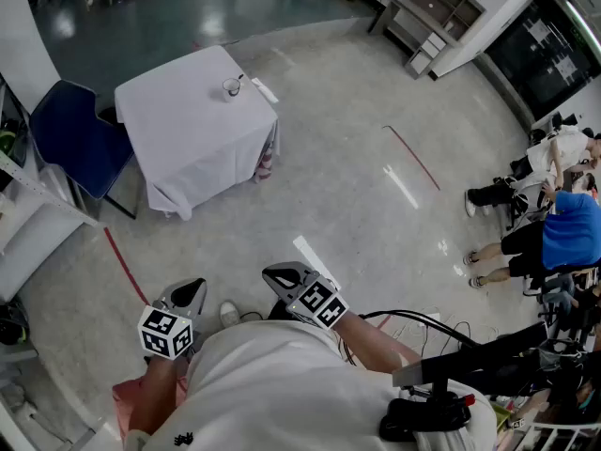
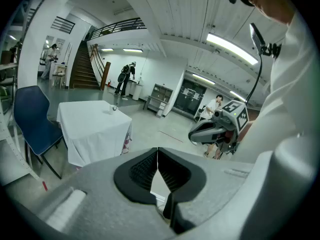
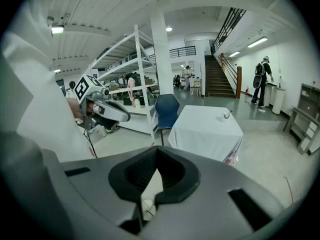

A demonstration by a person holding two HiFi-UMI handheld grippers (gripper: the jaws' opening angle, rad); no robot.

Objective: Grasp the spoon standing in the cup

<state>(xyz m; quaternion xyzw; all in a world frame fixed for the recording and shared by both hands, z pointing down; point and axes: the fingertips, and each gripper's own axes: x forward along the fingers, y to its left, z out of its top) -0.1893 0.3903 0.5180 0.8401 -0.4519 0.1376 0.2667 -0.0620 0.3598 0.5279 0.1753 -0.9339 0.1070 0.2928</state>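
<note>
A small cup [image 1: 231, 87] with a spoon [image 1: 238, 80] standing in it sits near the far right edge of a table covered by a white cloth [image 1: 192, 125]. The cup is also small and distant in the left gripper view [image 2: 114, 108] and the right gripper view [image 3: 226, 116]. My left gripper [image 1: 192, 289] and right gripper [image 1: 280, 275] are held close to my body, far from the table, over bare floor. Both have their jaws together with nothing between them. The left gripper [image 2: 158, 156] and the right gripper [image 3: 157, 159] each show closed pads in their own views.
A blue chair [image 1: 77, 139] stands left of the table. A flat white item [image 1: 265, 90] lies beside the cup. Red tape lines [image 1: 411, 155] mark the floor. People sit at the right [image 1: 554, 224]. Shelving [image 3: 127, 94] runs along the left, and cables [image 1: 423, 319] lie near my feet.
</note>
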